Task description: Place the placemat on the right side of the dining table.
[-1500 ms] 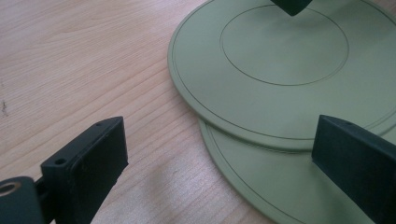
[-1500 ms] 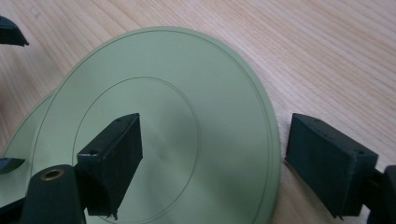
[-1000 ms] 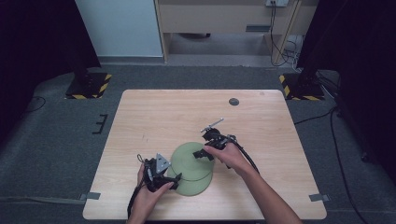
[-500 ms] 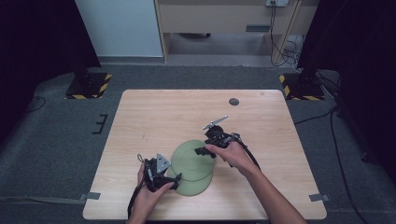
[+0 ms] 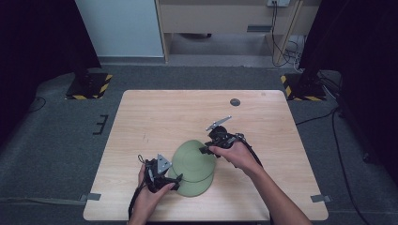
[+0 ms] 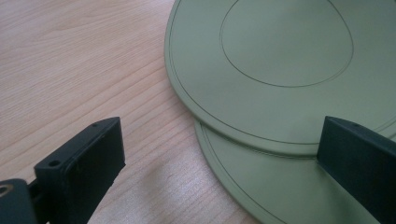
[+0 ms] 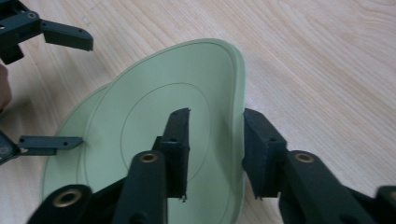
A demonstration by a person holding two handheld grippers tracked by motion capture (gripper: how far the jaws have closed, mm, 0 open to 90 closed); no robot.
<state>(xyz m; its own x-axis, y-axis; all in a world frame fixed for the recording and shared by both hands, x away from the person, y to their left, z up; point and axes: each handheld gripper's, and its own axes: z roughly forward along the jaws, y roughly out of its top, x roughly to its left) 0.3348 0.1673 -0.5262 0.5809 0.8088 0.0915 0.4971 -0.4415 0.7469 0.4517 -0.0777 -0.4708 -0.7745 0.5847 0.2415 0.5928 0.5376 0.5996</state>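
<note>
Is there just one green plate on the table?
No, the left gripper view shows two: a top green plate lies partly over a lower green plate, whose rim sticks out beneath it.

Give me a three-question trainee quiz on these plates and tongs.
1. True or false: the left tongs are shut on the lower plate.
2. What do the right tongs hold? A. the upper plate by its rim; B. a small dark disc; C. a cable.
3. How many green plates are on the table?
Key:
1. False: their jaws stand open at the plates' edge.
2. A: the jaws have just been closing, with the rim between them and that side tilted up.
3. Two, the upper overlapping the lower.
</note>
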